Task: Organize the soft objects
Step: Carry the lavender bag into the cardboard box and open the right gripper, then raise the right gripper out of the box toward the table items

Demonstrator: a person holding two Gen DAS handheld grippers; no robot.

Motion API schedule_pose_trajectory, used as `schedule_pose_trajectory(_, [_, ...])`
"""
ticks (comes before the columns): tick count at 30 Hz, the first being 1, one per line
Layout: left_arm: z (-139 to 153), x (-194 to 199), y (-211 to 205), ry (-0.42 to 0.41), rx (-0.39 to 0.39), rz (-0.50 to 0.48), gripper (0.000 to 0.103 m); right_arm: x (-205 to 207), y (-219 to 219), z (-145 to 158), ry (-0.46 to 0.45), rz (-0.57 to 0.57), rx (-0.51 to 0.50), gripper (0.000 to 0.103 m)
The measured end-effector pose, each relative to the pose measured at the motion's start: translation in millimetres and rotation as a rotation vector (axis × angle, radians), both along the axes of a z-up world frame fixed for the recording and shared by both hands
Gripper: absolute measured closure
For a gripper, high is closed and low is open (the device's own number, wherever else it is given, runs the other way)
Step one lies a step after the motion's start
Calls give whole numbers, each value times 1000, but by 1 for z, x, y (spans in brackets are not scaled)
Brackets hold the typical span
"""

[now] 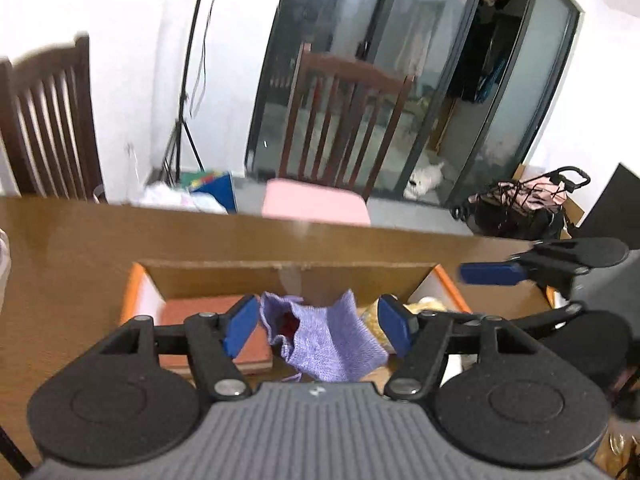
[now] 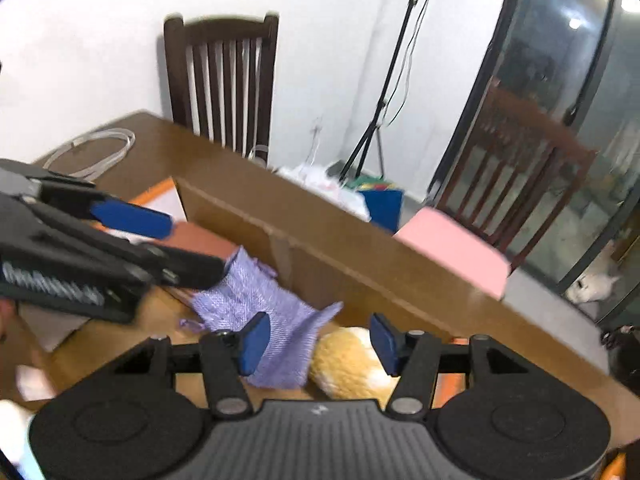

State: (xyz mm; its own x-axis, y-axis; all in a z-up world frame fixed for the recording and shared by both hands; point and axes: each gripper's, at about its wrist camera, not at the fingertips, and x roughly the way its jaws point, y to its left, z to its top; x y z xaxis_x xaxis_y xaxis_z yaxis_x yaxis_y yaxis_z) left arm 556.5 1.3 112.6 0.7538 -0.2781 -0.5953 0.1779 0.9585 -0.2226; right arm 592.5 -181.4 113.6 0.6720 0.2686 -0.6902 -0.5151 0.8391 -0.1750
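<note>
A lilac knitted pouch (image 1: 324, 344) (image 2: 256, 304) with a dark red lining hangs crumpled over an open cardboard box (image 1: 288, 276). My left gripper (image 1: 318, 328) is open, its blue pads on either side of the pouch and not pressing on it. My right gripper (image 2: 319, 344) is open too; a corner of the pouch lies between its pads, and a yellow plush toy (image 2: 348, 360) sits just below. Each gripper shows in the other's view: the right gripper (image 1: 520, 296) at the right, the left gripper (image 2: 160, 242) at the left. A flat rust-brown item (image 1: 212, 320) lies in the box.
The box has orange-edged flaps (image 1: 132, 296) and rests on a wooden table (image 1: 60, 260). A coiled cable (image 2: 92, 152) lies at the table's far corner. Dark wooden chairs (image 2: 224, 80), one with a pink cushion (image 1: 316, 200), a light stand (image 1: 188, 100) and glass sliding doors stand beyond.
</note>
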Motion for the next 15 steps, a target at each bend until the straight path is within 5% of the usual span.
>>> schedule_pose_trajectory(8, [82,-106,8,-153,78,26,22,-91,-47,79,-117,-58,11,39])
schedule_pose_trajectory(15, [101,-186,-4,-220,109,14,16,-170,-60,101,-201,-36,62,30])
